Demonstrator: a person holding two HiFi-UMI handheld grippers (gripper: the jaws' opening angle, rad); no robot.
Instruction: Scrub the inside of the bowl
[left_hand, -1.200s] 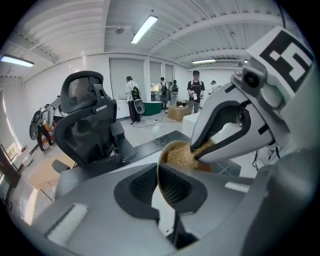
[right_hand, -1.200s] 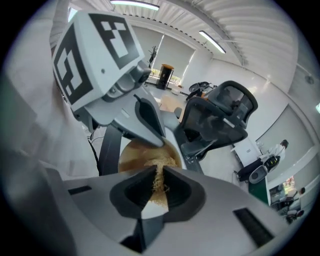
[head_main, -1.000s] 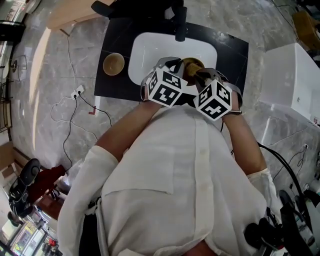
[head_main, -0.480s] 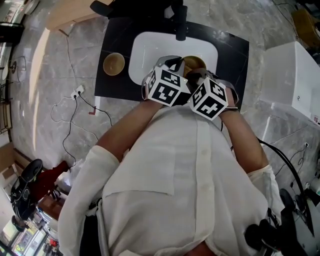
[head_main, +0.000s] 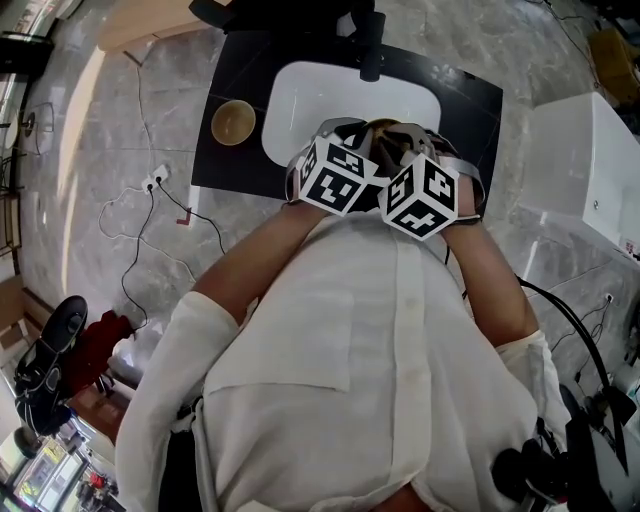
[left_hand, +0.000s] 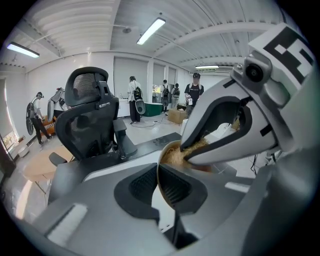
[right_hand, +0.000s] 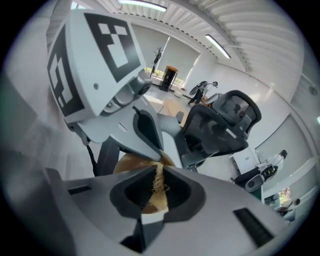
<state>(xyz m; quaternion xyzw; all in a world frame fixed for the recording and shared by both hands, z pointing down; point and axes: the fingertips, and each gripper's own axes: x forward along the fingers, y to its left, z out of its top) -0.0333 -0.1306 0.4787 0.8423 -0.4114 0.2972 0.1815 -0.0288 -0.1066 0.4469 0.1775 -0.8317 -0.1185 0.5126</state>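
Over the white sink (head_main: 300, 100) a wooden bowl (head_main: 384, 128) hangs between my two grippers, mostly hidden by their marker cubes. My left gripper (head_main: 362, 135) is shut on the bowl's thin rim; in the left gripper view the rim (left_hand: 161, 167) runs between its pads (left_hand: 175, 187). My right gripper (head_main: 397, 142) is shut on a tuft of straw-coloured scrubber fibres (right_hand: 159, 177), with the bowl (right_hand: 130, 163) just behind them. In the left gripper view the right gripper's fingers (left_hand: 225, 150) press the scrubber (left_hand: 176, 156) inside the bowl.
A second wooden bowl (head_main: 233, 122) stands on the black counter (head_main: 225, 160) left of the sink. A black faucet (head_main: 372, 45) rises at the sink's far edge. A white cabinet (head_main: 590, 160) is at the right, cables (head_main: 150, 215) lie on the floor, and a black office chair (left_hand: 90, 120) stands beyond.
The right gripper has shifted a little toward the left one and rolled, and the two now cover more of the bowl. The left gripper has held its place.
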